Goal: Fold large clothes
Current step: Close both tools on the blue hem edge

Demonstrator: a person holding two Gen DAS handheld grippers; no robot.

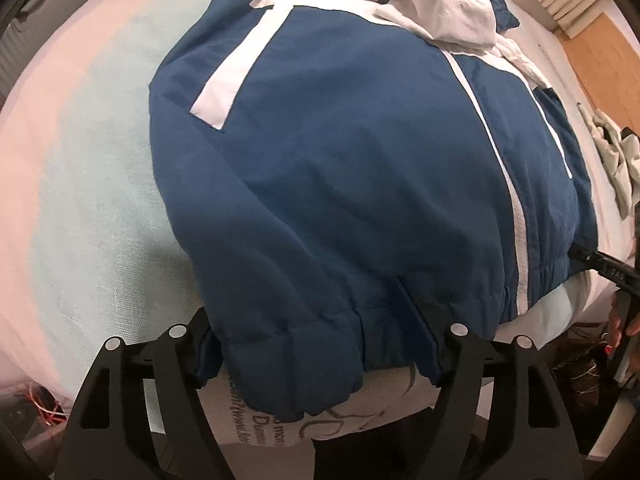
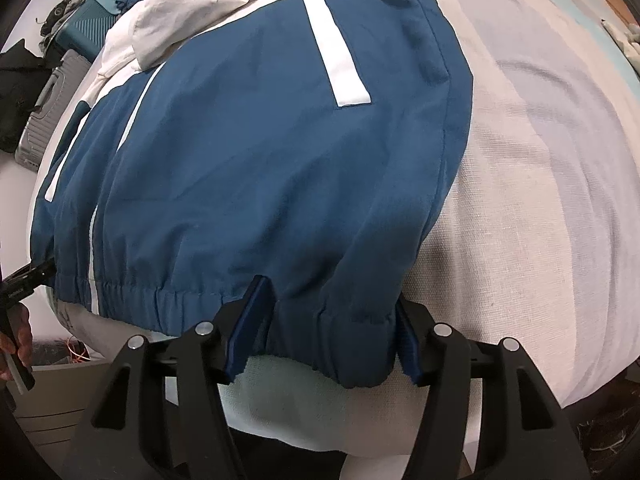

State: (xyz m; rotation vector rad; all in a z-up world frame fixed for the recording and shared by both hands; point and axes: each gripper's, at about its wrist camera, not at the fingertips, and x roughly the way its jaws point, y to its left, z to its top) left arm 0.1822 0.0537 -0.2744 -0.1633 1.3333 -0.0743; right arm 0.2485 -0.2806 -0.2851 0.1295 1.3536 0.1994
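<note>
A navy blue jacket [image 1: 340, 168] with white stripes and a white top part lies on the bed, its elastic hem at the near edge; it also shows in the right wrist view [image 2: 260, 160]. My left gripper [image 1: 316, 344] is open with the hem's left corner between its spread fingers. My right gripper [image 2: 324, 340] is open with the hem's right corner between its blue-padded fingers [image 2: 250, 320]. Each gripper's tip shows at the edge of the other view: right one [image 1: 600, 266], left one [image 2: 28, 278].
The bed has a pale blue and white cover [image 1: 88, 208] [image 2: 540, 208]. A crumpled light cloth [image 1: 616, 148] lies at the bed's right side. A grey suitcase [image 2: 48, 108] and a teal case [image 2: 88, 20] stand left of the bed. Wooden floor [image 1: 604, 68] lies to the right.
</note>
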